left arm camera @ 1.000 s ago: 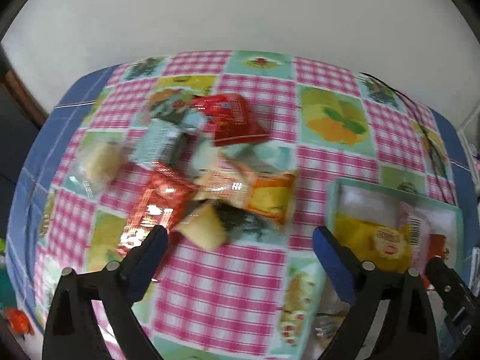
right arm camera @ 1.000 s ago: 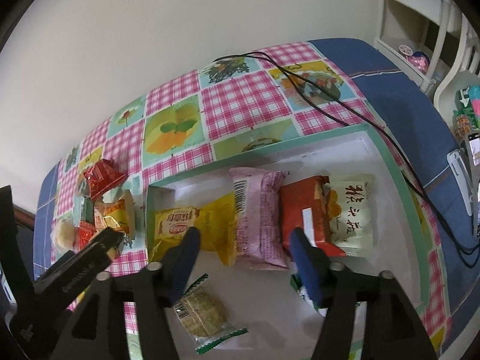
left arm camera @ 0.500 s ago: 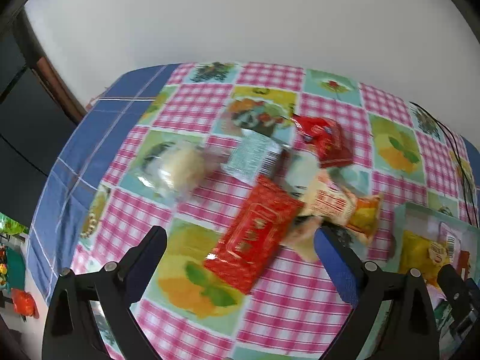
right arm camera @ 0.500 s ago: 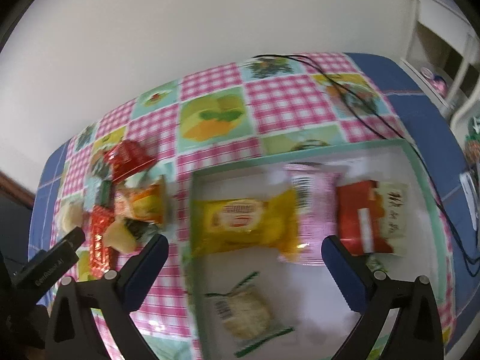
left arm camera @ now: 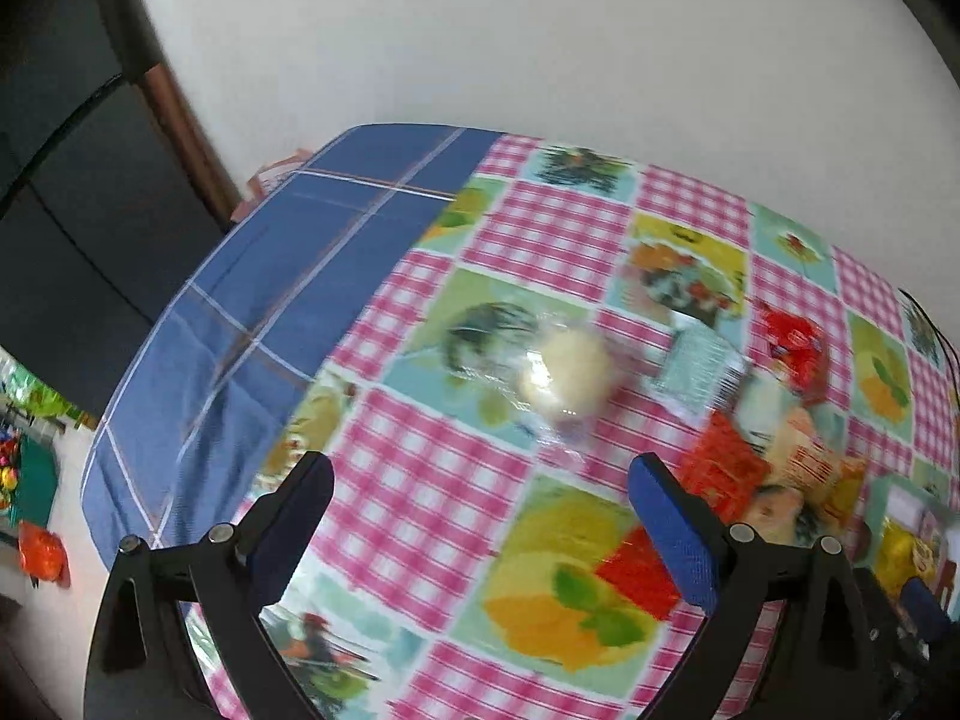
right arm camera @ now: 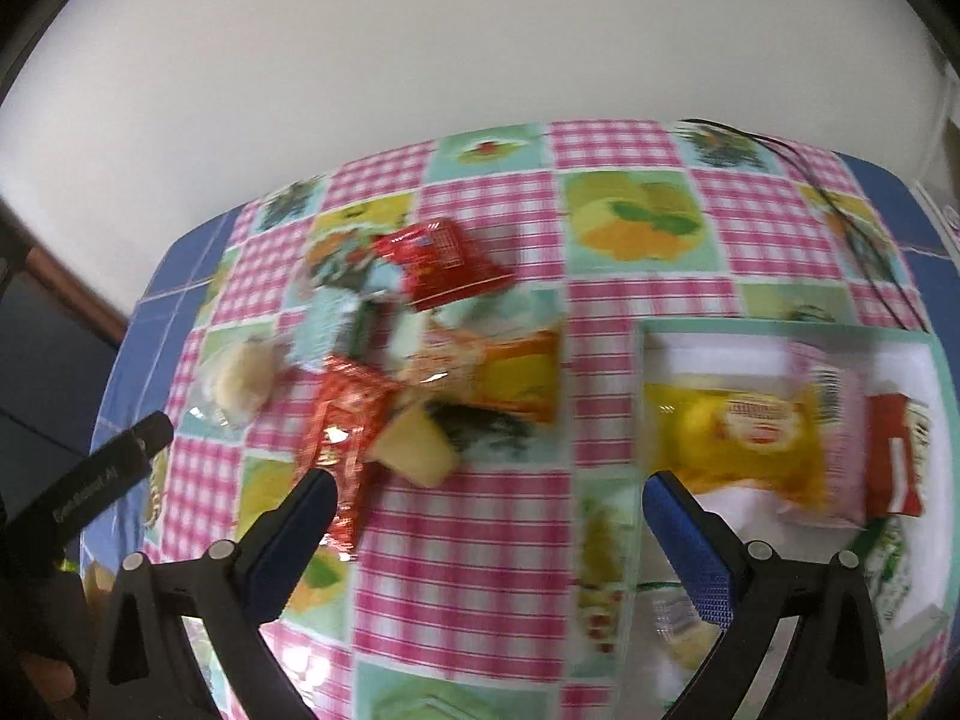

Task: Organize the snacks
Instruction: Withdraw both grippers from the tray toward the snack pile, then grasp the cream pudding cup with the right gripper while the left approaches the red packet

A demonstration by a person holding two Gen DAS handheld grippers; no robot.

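Both the left tool [left arm camera: 480,495] and right tool [right arm camera: 483,501] gape wide, empty; loose snacks [right arm camera: 390,360] lie heaped on the checked surface [right arm camera: 468,540], others inside the tray [right arm camera: 780,327]

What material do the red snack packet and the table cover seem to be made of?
Red snack packet: probably glossy foil or plastic film; it wrinkles and glints. Table cover: the printed pink-check part looks like smooth oilcloth or vinyl, though blur leaves this uncertain.

Pink-checked fruit-print tablecloth [right arm camera: 468,540] over blue cloth [left arm camera: 252,276]. Black cable [right arm camera: 840,204] trails across far right corner. White wall [right arm camera: 480,48] behind.
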